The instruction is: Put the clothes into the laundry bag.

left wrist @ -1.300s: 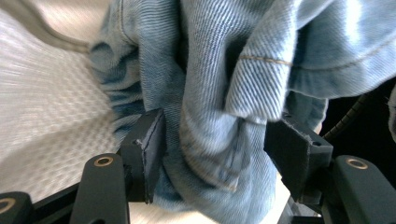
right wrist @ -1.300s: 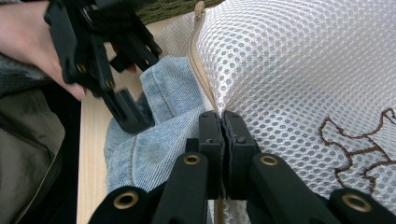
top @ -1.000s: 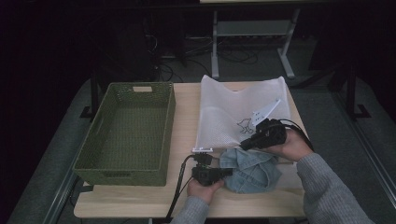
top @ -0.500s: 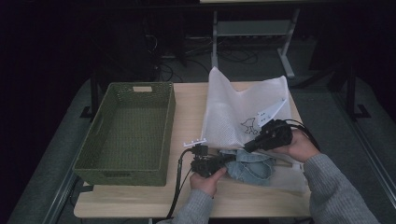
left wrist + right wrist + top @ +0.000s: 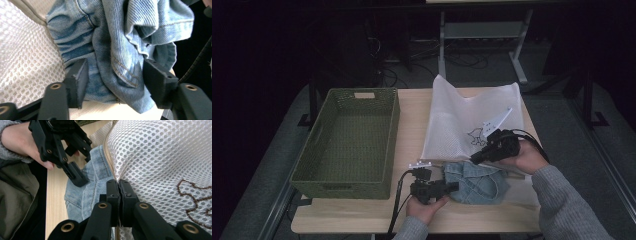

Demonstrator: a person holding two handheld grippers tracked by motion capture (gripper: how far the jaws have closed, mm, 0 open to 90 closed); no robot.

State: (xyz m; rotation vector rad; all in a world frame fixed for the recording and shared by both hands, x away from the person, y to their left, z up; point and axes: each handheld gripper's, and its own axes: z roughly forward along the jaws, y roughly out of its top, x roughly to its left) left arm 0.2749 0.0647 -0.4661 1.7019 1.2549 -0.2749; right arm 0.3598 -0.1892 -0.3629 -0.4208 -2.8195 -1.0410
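On the wooden table [image 5: 362,220], a bundle of light blue denim [image 5: 477,182] lies at the near edge, its far part tucked into the open mouth of a white mesh laundry bag [image 5: 462,115] that spreads away toward the back of the table. The right gripper [image 5: 478,156] has its jaws clenched on the bag's hemmed rim, lifting that edge just above the denim; in the right gripper view the two pads meet tightly on the mesh rim [image 5: 119,185], with the brown stitched figure [image 5: 197,202] on the bag off to one side. The left gripper [image 5: 452,186] sits at the denim's near left side. Its jaws have just been opening, and in the left gripper view they stand apart with the folded denim [image 5: 117,50] between them, the pads no longer squeezing the cloth. The white mesh [image 5: 27,57] shows beside the denim there. A green woven basket [image 5: 347,145] stands on the left part of the table, well apart from the bag and both grippers.
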